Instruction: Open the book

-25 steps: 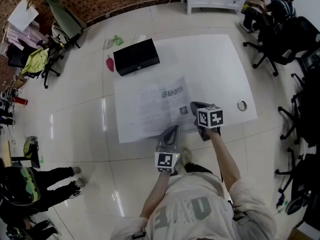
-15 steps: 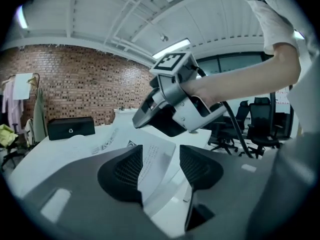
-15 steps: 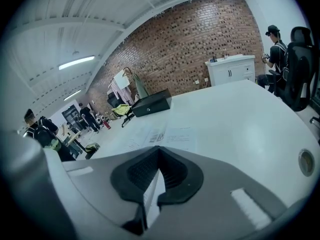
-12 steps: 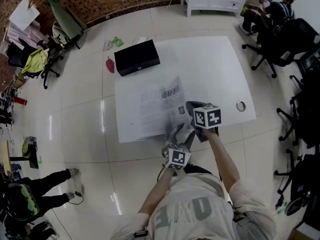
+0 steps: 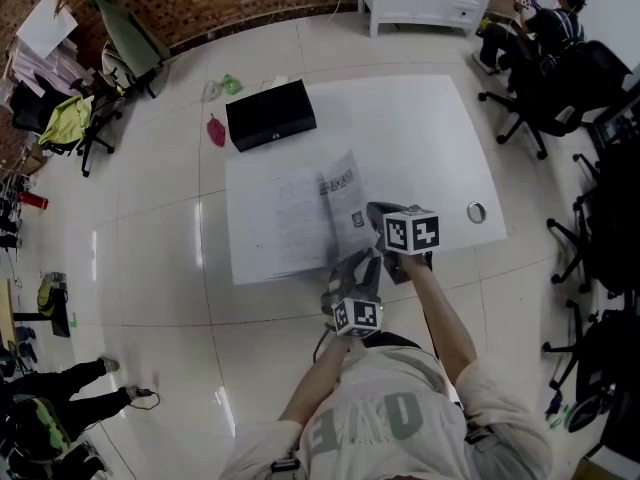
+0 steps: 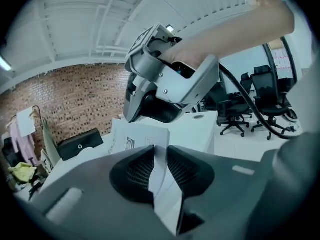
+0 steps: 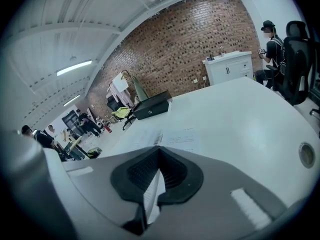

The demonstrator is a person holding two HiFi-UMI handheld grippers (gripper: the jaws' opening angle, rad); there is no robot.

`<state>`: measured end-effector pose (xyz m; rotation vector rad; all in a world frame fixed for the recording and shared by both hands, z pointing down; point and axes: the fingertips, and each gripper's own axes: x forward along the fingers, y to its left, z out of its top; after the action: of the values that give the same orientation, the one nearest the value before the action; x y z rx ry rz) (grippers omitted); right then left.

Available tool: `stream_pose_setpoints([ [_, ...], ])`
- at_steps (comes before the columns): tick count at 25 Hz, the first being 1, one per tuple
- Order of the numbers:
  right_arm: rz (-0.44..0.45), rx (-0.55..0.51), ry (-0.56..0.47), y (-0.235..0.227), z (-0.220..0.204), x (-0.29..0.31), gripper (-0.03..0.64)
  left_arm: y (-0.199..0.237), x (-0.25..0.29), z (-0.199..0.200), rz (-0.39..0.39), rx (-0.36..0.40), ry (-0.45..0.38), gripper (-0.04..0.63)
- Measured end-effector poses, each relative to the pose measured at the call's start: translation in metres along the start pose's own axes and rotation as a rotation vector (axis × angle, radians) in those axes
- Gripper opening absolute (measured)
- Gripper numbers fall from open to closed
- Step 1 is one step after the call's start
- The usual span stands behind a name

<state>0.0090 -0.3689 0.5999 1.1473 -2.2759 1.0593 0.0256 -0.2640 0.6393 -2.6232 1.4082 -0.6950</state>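
The book (image 5: pixel 290 213) lies open near the front edge of the white tabletop (image 5: pixel 420 128), well apart from the black case (image 5: pixel 271 114) at the far left corner. Its left-hand pages lie flat, while 1 leaf (image 6: pixel 140 140) on the right-hand side stands tilted up off the rest.

The left tool (image 6: pixel 160 151) is clenched on the near edge of that leaf: the white sheet runs straight down between its 2 ribbed pads with no gap on either side. The right tool (image 7: pixel 158 158) is also clenched, grasping a thin sheaf of the book's pages at their near edge, just beside the left tool and touching or nearly touching it in the head view.

By my reading, the book is already open and the step in hand is a page turn: the left tool carries the raised leaf while the right tool pins the remaining pages so the book does not slide or flip with it.

The next move probably calls for sweeping the left tool leftward in a low arc over the spine, then releasing once the leaf lies on the flat side. Thin paper in a hard clamp can crease or tear, so the pull should follow the leaf's own hinge line, not drag away from it.
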Motion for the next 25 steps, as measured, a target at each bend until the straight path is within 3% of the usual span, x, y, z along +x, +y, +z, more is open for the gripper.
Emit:
stream_pose_setpoints([
  [7,0.004,0.0,-0.021,0.004,0.008,0.0,0.007,0.026,-0.022,0.013,0.081,-0.096,-0.043,0.028],
  [16,-0.045,-0.048,-0.162,0.003,0.014,-0.03,0.006,0.069,-0.05,0.021,0.2,-0.206,-0.1,0.032],
  [19,-0.07,-0.027,-0.136,-0.01,-0.016,-0.033,0.006,0.077,-0.056,0.021,0.224,-0.252,-0.127,0.032],
  [25,-0.179,0.0,0.088,-0.037,-0.126,-0.005,0.005,0.087,-0.063,0.025,0.249,-0.275,-0.137,0.032],
])
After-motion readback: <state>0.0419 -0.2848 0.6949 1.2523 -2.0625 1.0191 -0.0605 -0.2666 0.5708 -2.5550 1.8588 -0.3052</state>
